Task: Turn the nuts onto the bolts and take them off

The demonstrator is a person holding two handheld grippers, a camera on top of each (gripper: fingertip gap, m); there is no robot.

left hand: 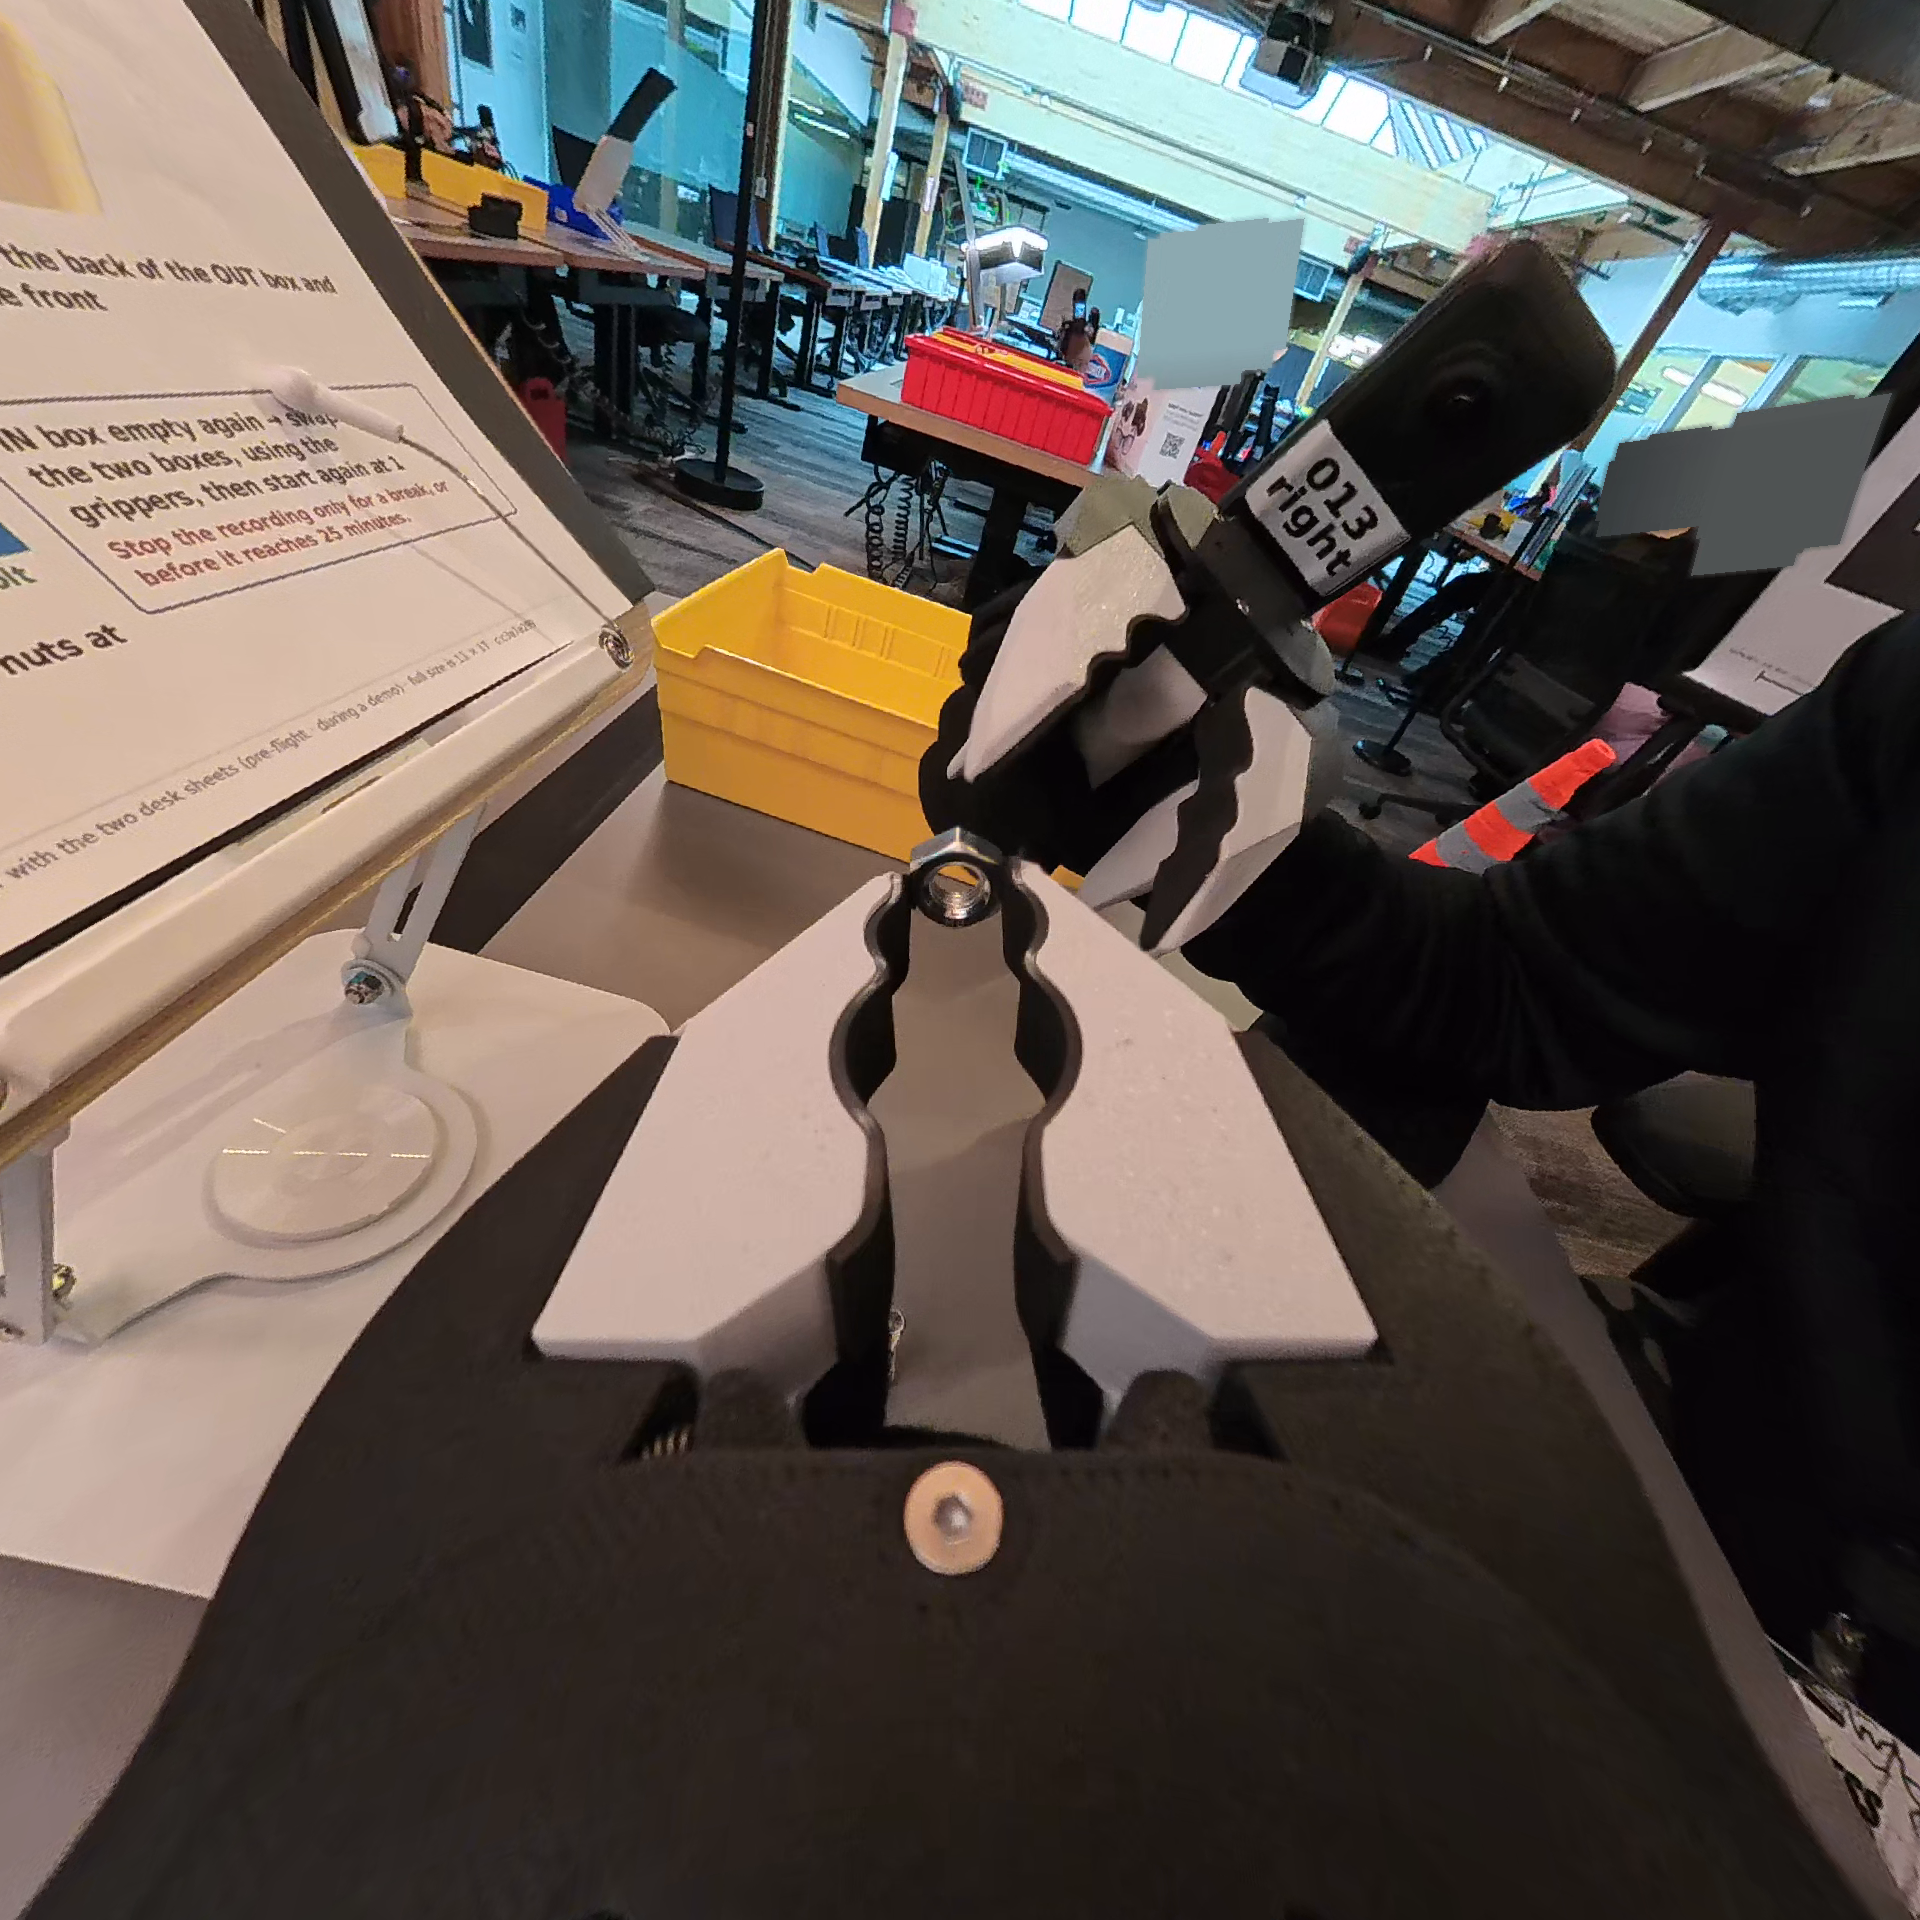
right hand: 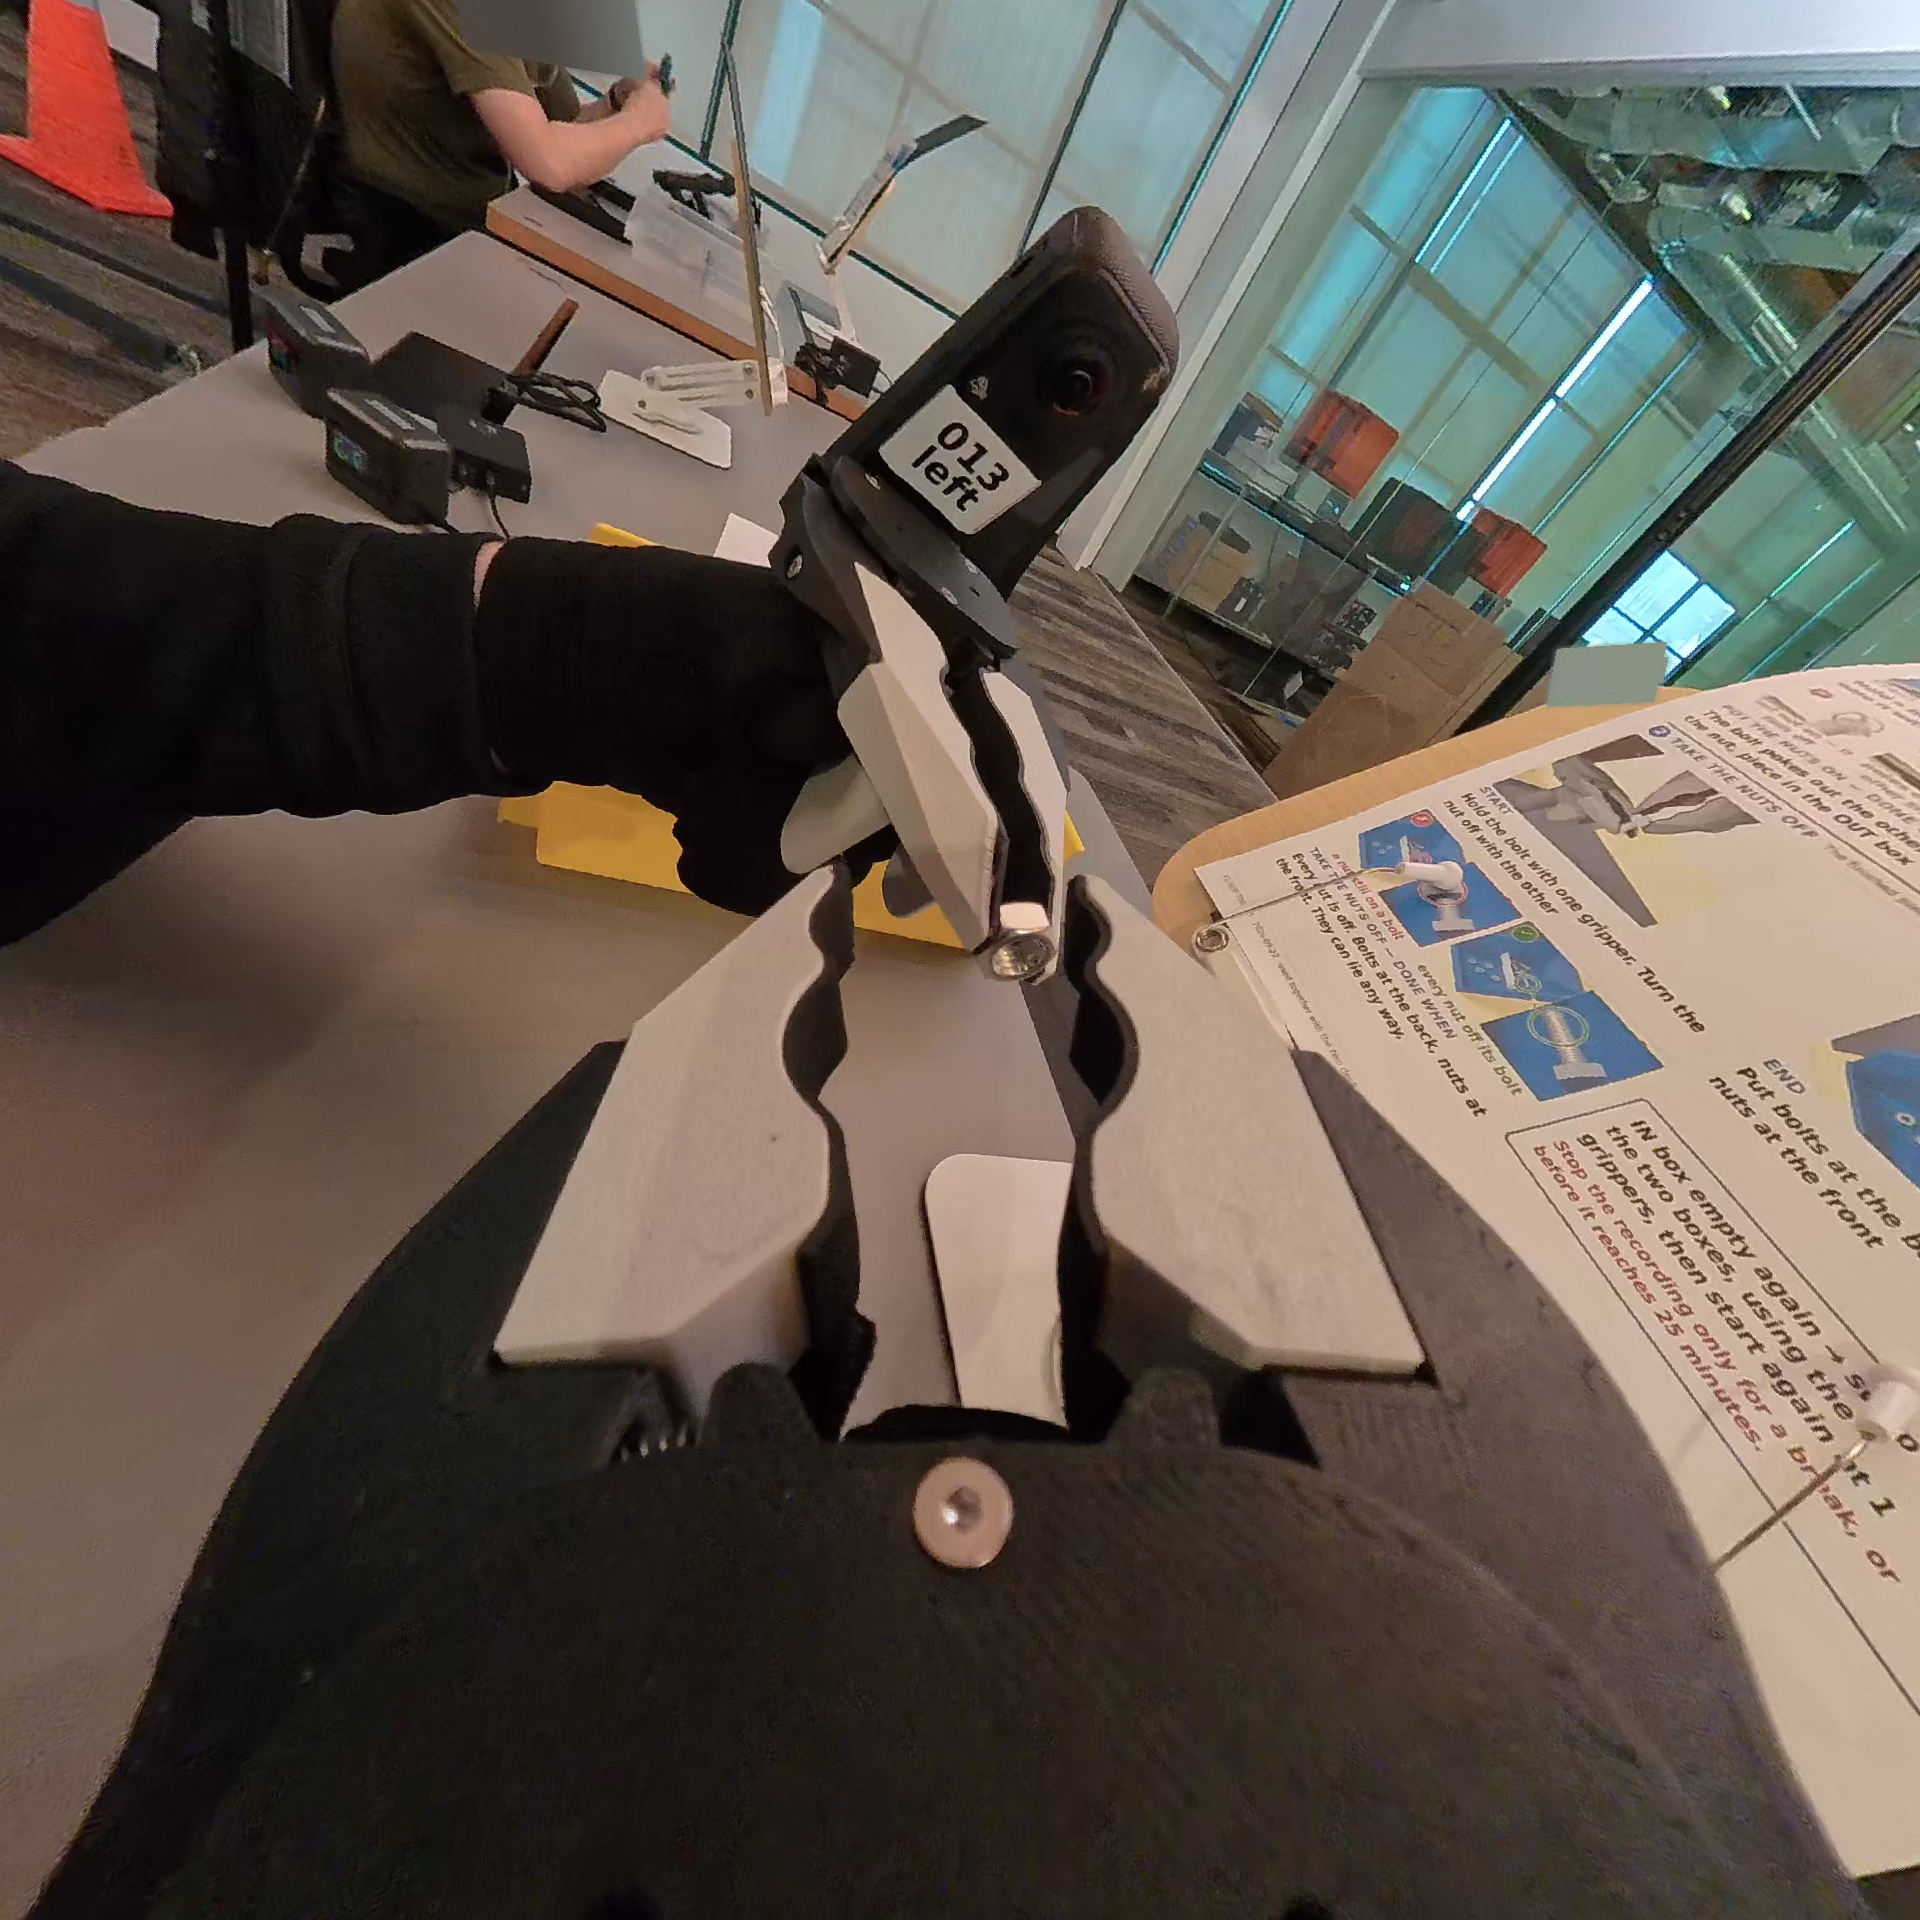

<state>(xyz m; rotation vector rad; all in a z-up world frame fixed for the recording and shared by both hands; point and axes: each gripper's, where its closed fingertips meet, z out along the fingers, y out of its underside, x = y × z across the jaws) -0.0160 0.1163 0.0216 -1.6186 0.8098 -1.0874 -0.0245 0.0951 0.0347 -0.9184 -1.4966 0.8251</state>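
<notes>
Nut (left hand: 957,883) pinched at the very tips of the left gripper (left hand: 957,896), bore facing back toward that gripper's camera, held up above the grey table (left hand: 727,883). Right gripper (right hand: 956,914) spread wide and empty, fingertips either side of the nut (right hand: 1021,943) but apart from it, the nut nearer the right-hand finger (right hand: 1195,1143). Yellow bin (left hand: 800,686) farther off on the table, behind both grippers. Instruction sheet (left hand: 208,468) on a stand at the left.
</notes>
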